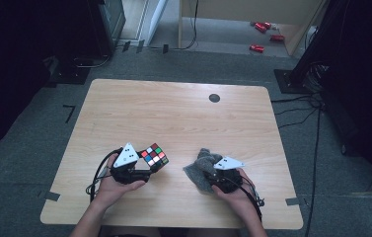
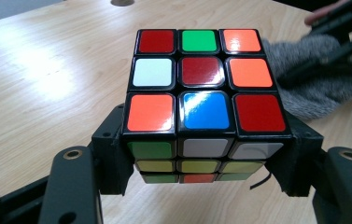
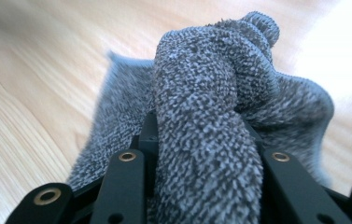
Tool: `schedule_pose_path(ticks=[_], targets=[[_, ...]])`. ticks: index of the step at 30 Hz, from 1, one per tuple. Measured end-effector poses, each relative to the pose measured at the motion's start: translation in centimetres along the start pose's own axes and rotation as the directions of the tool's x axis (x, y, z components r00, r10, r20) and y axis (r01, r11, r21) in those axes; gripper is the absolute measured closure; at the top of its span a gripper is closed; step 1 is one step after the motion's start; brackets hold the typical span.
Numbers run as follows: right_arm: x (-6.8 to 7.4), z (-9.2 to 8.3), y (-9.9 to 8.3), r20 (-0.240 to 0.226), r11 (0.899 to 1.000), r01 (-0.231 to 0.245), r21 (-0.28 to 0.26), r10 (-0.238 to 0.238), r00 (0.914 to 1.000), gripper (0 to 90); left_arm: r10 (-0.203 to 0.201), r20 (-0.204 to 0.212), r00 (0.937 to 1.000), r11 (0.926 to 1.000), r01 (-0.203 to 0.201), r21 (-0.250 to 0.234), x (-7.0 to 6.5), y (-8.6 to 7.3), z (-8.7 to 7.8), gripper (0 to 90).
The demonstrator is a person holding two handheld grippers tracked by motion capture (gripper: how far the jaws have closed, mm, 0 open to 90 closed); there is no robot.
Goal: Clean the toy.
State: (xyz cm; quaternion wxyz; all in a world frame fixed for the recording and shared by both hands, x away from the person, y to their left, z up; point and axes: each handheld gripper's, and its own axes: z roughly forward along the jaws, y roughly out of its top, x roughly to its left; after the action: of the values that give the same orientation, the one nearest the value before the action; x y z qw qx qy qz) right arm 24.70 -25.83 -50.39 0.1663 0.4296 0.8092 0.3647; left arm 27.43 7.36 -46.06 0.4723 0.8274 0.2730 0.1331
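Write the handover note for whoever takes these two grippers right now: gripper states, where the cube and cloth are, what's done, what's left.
Left gripper: shut on the puzzle cube, clamped by its sides, red-centred face up, just above the table.
Right gripper: shut on the grey cloth, a thick fold bunched between the jaws, the rest draped on the table.
Done: both things gripped.
Left: cloth and cube are apart; likely bring the cloth over to wipe the cube.

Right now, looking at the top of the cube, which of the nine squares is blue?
On the cube, only the blue square is blue: middle of the row nearest the fingers, between an orange square and a red square.
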Motion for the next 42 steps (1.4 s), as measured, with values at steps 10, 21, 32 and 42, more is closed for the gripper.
schedule_pose_path(ticks=[10,21,32,42], targets=[[1.0,-2.9,2.4,-0.063,0.979,-0.071,-0.190,0.060,0.9962,65.6,0.079,0.018,0.9967,0.9960,-0.080,0.039,-1.6,0.2,1.0,34.6],[5.3,-5.7,5.2,-0.110,0.939,-0.047,-0.341,0.009,0.9939,65.0,0.184,0.007,0.9829,0.9778,-0.184,0.101,-4.6,0.7,2.6,34.6],[9.3,-3.1,5.3,-0.057,0.953,0.072,-0.296,-0.092,0.9941,65.1,0.223,0.023,0.9745,0.9700,-0.224,0.094,-6.2,1.2,2.9,34.7],[5.5,-3.8,4.8,0.063,0.960,-0.027,-0.278,0.046,0.9969,65.0,0.221,-0.009,0.9753,0.9712,-0.219,0.093,-5.4,0.9,2.7,34.7]])
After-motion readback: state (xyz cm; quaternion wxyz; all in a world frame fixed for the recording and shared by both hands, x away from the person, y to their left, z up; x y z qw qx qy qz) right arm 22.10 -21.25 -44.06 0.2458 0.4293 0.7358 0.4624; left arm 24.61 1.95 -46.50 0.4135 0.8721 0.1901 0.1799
